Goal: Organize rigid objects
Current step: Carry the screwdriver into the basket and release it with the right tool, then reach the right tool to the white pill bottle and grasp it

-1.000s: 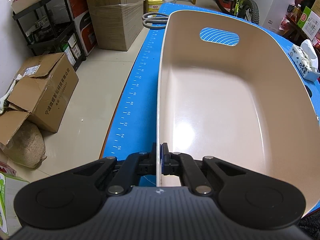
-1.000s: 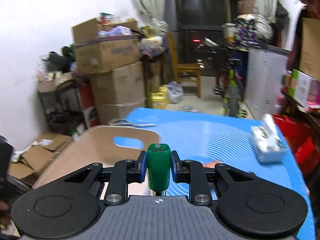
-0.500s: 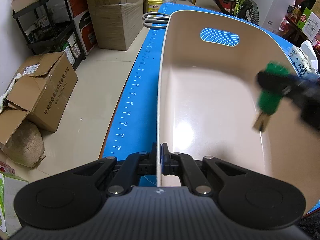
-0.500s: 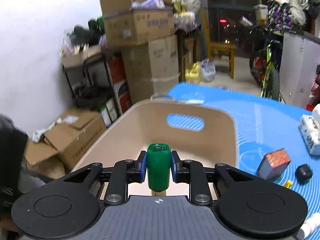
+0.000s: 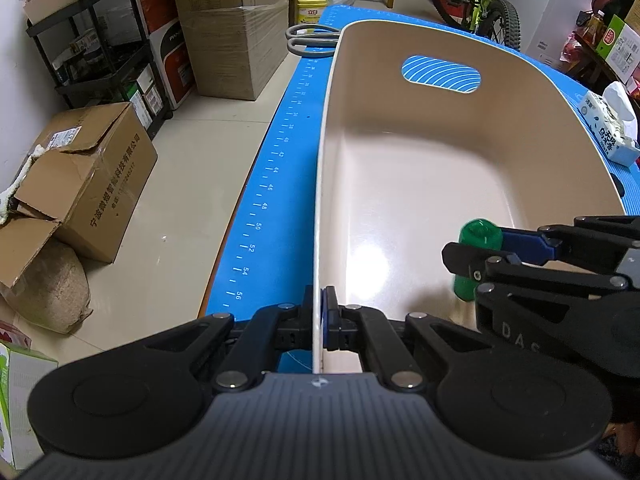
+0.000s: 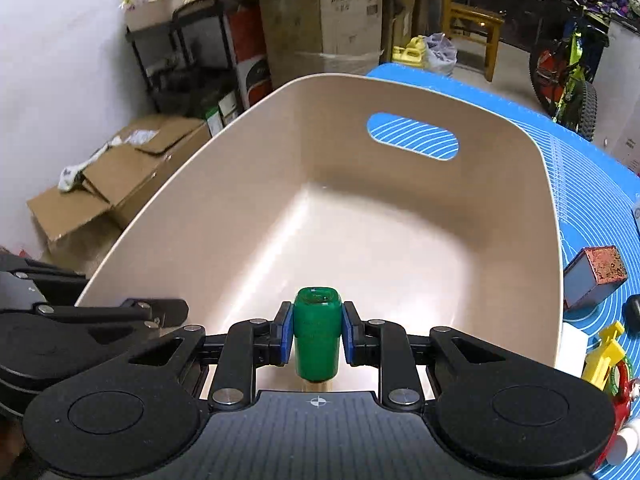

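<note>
**Green bottle held over the beige tub, left gripper pinching the rim**

The left gripper [image 5: 319, 322] has its jaws closed tight on the near rim of the beige tub [image 5: 440, 184], one finger outside the wall and one inside. The tub sits on a blue mat [image 5: 276, 168] marked with a ruler scale along its edge, and an oval handle slot shows in its far wall.

The right gripper [image 6: 316, 334] is clamped on a small green bottle [image 6: 317, 332], blue pads pressing it from both sides. The bottle stands roughly upright between the fingers, a pale stub showing below it. It hangs inside the tub's outline near the near wall; whether it touches the floor cannot be told. From the left wrist view the right gripper [image 5: 478, 256] reaches in from the right with the bottle [image 5: 476, 240] at its tip.

Right of the tub on the mat lie a red-topped box [image 6: 596, 276], a yellow toy piece [image 6: 604, 352] and a tissue pack [image 5: 608, 128]. Grey scissors [image 5: 310, 40] lie beyond the tub's far left corner
</note>
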